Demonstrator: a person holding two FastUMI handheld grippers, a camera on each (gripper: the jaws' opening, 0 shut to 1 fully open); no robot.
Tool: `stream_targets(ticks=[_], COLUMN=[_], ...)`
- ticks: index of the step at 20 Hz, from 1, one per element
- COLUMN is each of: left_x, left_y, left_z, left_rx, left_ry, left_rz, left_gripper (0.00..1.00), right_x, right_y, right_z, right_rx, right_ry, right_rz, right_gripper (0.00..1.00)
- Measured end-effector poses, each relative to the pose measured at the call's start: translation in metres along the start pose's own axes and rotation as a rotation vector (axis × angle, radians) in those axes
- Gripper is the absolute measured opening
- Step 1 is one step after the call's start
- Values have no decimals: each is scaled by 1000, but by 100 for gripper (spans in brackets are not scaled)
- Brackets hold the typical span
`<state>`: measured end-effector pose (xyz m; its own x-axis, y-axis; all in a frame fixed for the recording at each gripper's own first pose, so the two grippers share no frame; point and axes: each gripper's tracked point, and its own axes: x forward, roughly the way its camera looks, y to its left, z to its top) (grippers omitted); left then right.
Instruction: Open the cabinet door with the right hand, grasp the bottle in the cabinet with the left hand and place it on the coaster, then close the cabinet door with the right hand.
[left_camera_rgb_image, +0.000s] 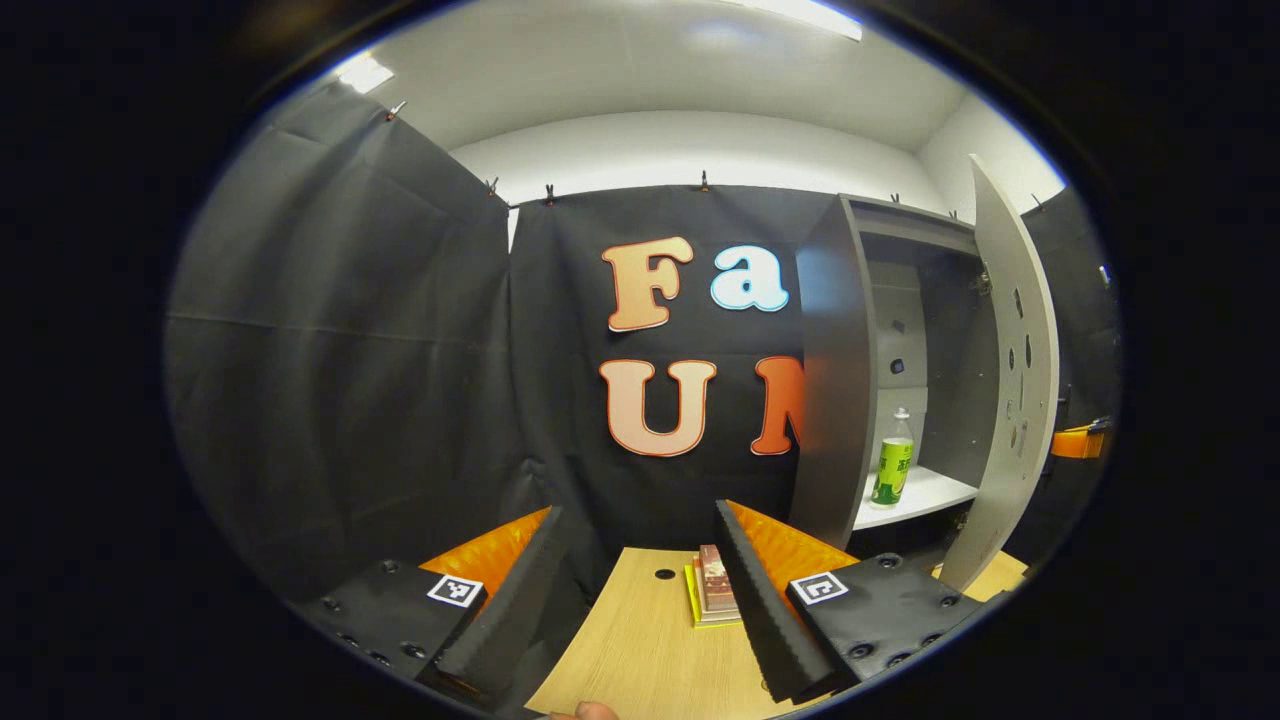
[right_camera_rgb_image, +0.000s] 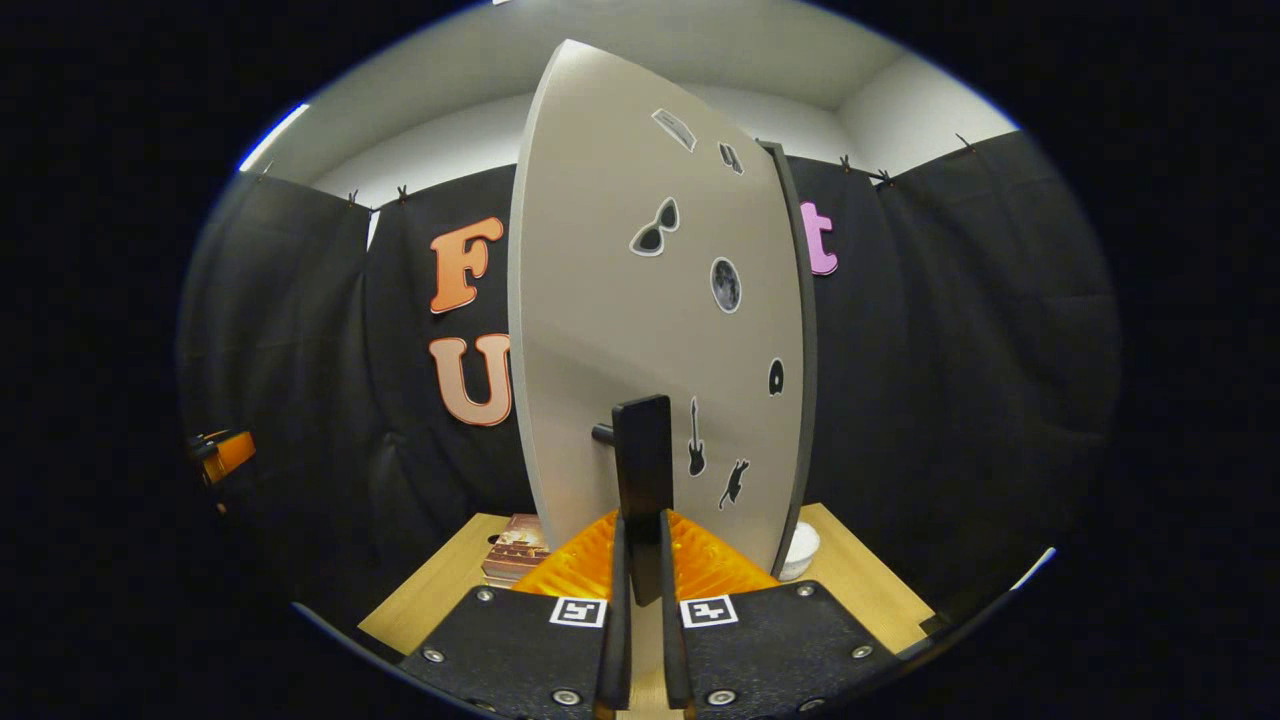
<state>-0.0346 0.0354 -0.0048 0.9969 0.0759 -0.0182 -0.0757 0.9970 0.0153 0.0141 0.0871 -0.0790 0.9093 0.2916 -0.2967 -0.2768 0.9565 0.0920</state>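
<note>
1. The cabinet door (left_camera_rgb_image: 1015, 380) stands swung wide; in the right gripper view the right hand-held gripper (right_camera_rgb_image: 640, 570) is clenched on the door's dark handle (right_camera_rgb_image: 642, 470), both fingers pressing its sides.
2. The left hand-held gripper (left_camera_rgb_image: 640, 590) is released, its fingers spread wide and holding nothing, low over the table (left_camera_rgb_image: 640, 650).
3. The bottle (left_camera_rgb_image: 892, 462) stands upright on the white cabinet shelf (left_camera_rgb_image: 930, 492), its long axis vertical, cap up.
4. From the left hand-held gripper the bottle lies ahead, well off to the right and higher, past the cabinet's near side panel (left_camera_rgb_image: 835, 380). That offset is what the reach turns on, I judge.
5. A stack of books (left_camera_rgb_image: 712, 590) lies on the table between the left fingers, just ahead.
6. Beyond the door's lower edge, right of the right hand-held gripper, sits a small white round thing (right_camera_rgb_image: 800, 548); possibly the coaster, I cannot tell.
</note>
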Motion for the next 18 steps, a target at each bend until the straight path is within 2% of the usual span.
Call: stream_targets(ticks=[10, 15, 18], left_x=[6, 11, 13], left_y=[-32, -61, -80], left_z=[-2, -4, -5], left_rx=[-14, -23, -21], left_ry=[3, 10, 10], left_rz=[-30, -71, -92], left_gripper=[99, 94, 94], right_x=[-38, -57, -65], right_y=[-66, -117, -145], right_z=[-1, 3, 4], right_rx=[57, 40, 27], right_ry=[-15, -25, -45], right_rz=[-135, -243, -269], right_gripper=[5, 1, 0])
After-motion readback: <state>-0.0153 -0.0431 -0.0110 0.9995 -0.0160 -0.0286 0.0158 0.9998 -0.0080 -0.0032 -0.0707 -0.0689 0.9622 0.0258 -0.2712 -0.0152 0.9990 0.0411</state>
